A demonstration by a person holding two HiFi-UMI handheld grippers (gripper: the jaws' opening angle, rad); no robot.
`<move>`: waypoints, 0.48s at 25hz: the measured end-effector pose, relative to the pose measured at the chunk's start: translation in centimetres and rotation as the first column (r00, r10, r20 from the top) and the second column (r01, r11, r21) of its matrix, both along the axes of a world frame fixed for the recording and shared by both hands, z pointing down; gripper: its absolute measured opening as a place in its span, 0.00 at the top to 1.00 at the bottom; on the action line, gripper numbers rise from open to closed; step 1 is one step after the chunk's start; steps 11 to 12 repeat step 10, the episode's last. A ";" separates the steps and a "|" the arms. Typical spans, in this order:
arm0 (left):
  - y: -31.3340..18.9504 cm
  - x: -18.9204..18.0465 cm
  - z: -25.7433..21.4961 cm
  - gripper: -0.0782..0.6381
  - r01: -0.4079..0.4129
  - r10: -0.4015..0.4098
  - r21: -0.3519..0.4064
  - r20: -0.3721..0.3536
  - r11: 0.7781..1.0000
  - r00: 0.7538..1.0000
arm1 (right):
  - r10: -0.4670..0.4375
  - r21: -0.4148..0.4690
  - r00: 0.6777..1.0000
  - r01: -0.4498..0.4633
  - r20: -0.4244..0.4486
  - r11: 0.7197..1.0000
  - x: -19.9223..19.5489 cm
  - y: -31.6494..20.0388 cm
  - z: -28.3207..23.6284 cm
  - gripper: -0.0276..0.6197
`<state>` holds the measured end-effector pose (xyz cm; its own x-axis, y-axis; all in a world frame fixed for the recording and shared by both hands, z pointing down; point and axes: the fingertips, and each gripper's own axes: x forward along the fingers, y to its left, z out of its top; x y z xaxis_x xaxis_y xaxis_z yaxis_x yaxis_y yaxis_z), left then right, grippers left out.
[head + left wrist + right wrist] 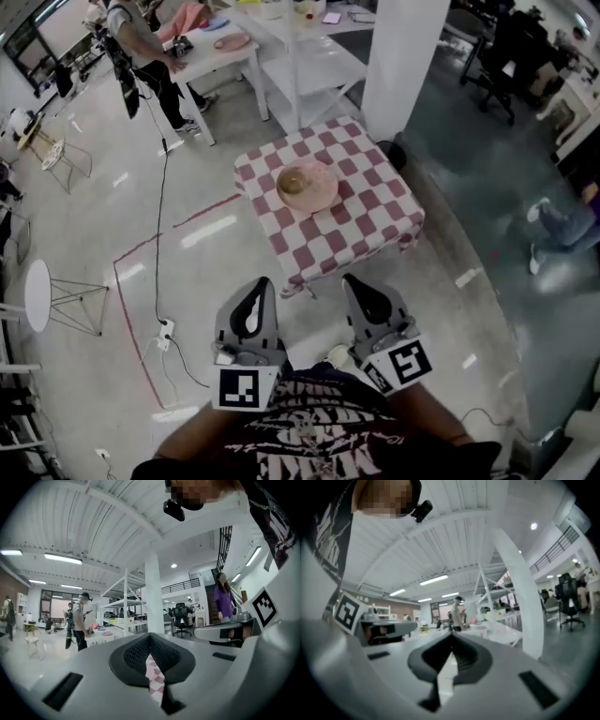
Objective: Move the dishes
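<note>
— Dishes (307, 185): where do they sit from the fingers?
— Straight ahead, near the middle of the checked table (380, 225). It looks like a pink plate with a paler bowl on it. The table's near corner points at the person, and the stack lies beyond it.
— Which hand is nearer?
— Neither, by my reading. The left gripper (261, 286) and right gripper (355, 283) hang side by side short of that corner, well apart from the plate, which falls between their lines.
— And the jaws?
— Both pairs are pressed together and hold nothing; checked cloth shows through the left slit.
— Any long axis?
— No, it's round; either side serves, once the jaws part.
</note>
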<state>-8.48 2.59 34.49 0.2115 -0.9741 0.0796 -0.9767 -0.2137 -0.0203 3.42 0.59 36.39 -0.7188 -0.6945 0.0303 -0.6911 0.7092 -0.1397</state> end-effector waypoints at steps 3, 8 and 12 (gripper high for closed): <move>2.1 -1.2 -0.2 0.85 0.062 -0.062 -0.006 0.059 0.998 0.996 | -0.043 -0.006 0.999 0.043 0.031 0.999 -0.6 0.5 0.4 0.91; 4.0 -0.9 -1.3 0.85 0.102 -0.103 0.013 0.073 0.995 0.992 | -0.091 0.019 0.994 0.090 0.055 0.996 -0.9 1.7 -1.1 0.91; 4.5 -0.5 -1.4 0.85 0.111 -0.111 0.002 0.059 0.994 0.992 | -0.110 0.030 0.993 0.108 0.050 0.994 -1.1 2.6 -1.8 0.91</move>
